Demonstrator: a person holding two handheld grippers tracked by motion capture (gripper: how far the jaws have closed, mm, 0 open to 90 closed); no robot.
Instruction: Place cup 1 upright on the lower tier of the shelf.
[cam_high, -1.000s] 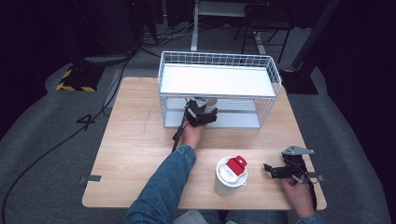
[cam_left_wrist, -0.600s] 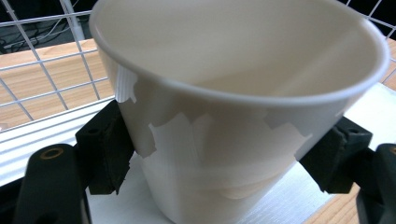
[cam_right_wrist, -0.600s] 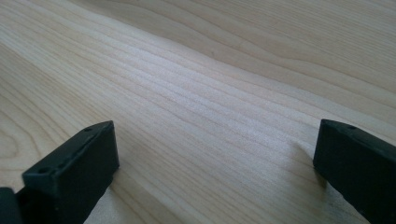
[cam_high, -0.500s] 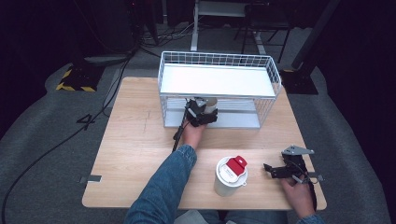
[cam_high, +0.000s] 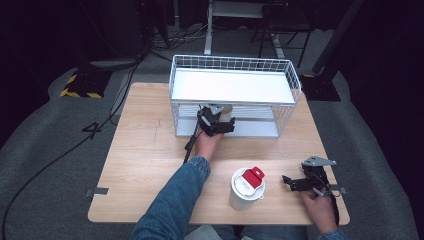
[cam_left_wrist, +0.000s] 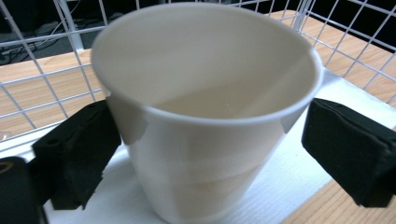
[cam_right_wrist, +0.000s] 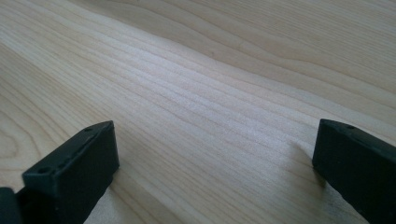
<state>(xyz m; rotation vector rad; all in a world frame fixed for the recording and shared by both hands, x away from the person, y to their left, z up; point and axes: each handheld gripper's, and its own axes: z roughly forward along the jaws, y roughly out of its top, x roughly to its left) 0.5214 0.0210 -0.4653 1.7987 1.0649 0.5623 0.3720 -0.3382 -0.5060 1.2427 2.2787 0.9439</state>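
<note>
While reaching into the bottom shelf of the wire rack (cam_high: 173, 95) at the far edge of the surface (cam_high: 145, 145), staying put, showing no shift from a second ago. Keeping the left gripper (cam_high: 216, 121) released around the upright white cup (cam_left_wrist: 205, 116), one jaw touching its wall, the other just apart. Resting the right gripper (cam_high: 292, 182) released and empty near the near right corner, beside a lidded mug (cam_high: 246, 187). Probably pausing before clenching; not yet lifting the cup.
</note>
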